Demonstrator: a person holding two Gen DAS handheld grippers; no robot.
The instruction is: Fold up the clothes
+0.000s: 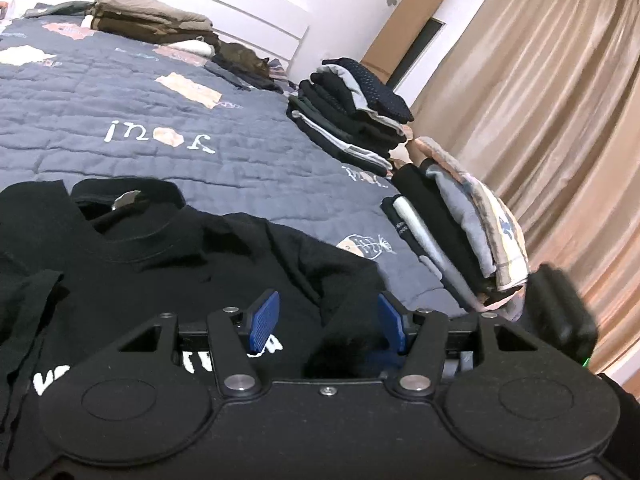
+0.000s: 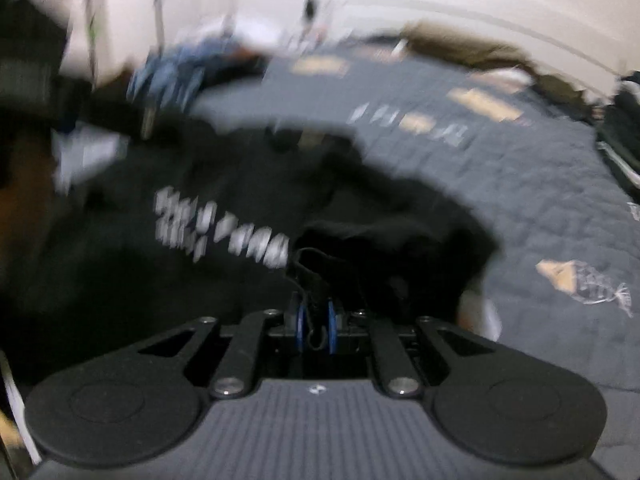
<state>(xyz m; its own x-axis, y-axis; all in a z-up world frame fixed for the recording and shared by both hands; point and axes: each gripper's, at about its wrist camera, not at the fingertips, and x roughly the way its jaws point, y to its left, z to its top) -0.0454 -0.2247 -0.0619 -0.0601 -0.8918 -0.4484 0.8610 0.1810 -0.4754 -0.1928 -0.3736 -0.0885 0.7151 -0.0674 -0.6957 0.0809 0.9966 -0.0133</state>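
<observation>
right wrist view, blurred: black t-shirt [image 2: 248, 216] fabric is pinched between closed right fingers [image 2: 331, 326]; left fingers [image 1: 264, 320] are spread wide, empty, over the shirt on the bed [image 1: 168, 92].

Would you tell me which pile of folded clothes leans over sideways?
The near pile at the bed's right edge leans; the dark stack behind it and the brown pile lie flat.

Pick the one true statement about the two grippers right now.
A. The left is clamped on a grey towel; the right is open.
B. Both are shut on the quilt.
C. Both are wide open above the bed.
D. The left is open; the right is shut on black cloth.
D: the left gripper has its blue pads spread apart over the black T-shirt, while the right gripper has its pads pinched together on a fold of that shirt.
</observation>
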